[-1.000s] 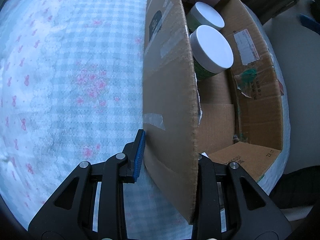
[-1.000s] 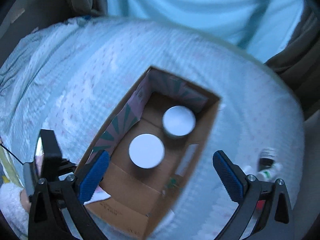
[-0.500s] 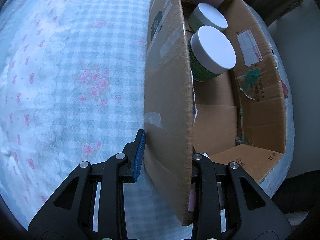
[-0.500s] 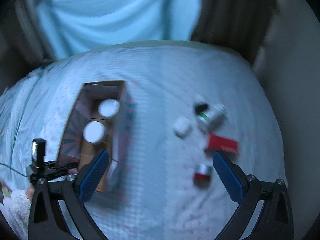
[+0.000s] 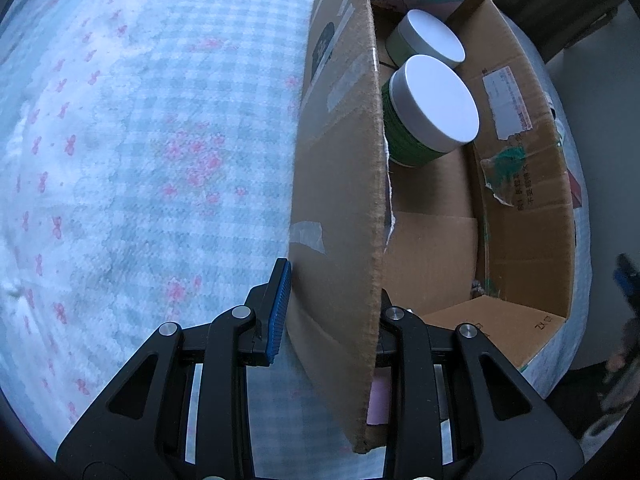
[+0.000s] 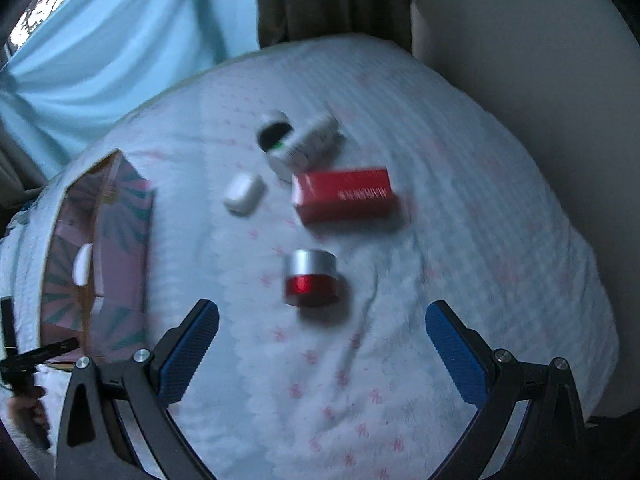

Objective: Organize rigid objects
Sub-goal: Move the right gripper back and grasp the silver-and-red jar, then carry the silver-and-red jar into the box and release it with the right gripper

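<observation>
My left gripper is shut on the near side wall of an open cardboard box that lies on the bed. Two green jars with white lids stand at the box's far end. My right gripper hangs open above the bedspread with nothing between its fingers. Just beyond its fingertips stands a red jar with a silver lid. Farther off lie a red carton, a small white case, a white bottle and a dark-topped jar. The box is at the left in that view.
A pale checked bedspread with pink flowers covers the bed. Light blue curtains and a dark curtain hang behind it, with a beige wall to the right. A person's hand shows at the lower left of the right wrist view.
My right gripper has swung from above the box over to the loose items on its right, rolling as it went and sinking a little. The left gripper has kept its hold and place.
</observation>
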A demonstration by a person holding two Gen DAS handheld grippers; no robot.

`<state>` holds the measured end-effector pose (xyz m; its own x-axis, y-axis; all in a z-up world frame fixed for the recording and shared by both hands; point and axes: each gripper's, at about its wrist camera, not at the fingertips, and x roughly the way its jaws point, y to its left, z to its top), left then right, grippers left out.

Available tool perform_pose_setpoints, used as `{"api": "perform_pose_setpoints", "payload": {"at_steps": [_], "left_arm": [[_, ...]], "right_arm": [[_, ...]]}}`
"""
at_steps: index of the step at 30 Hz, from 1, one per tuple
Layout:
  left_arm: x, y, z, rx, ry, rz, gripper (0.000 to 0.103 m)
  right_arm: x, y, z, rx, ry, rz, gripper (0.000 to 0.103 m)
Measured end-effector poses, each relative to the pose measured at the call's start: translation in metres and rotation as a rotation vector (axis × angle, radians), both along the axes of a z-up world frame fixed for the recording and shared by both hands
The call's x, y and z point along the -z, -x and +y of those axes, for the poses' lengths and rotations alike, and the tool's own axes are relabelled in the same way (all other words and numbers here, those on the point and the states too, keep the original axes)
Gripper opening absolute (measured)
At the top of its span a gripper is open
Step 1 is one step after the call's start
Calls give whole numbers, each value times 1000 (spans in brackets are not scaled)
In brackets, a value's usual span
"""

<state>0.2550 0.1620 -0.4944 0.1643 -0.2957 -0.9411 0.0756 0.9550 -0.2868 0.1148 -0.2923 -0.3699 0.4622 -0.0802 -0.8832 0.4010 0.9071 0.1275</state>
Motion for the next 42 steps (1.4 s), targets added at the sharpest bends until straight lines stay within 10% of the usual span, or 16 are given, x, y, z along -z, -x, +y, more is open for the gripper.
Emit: {"api": "perform_pose_setpoints", "payload": {"at_steps": [13,25,42], "left_arm": [[0,8,7,-54,4,6,24],[1,14,13,-78,5,9,24],[1,5,-3,-56,-5,11,24]], "right_arm": [[96,-38,0,-40,-46,40,86],[105,-62,-1,-22,-15,64,50],[97,-67,-3,-10,-42,68,50]]}}
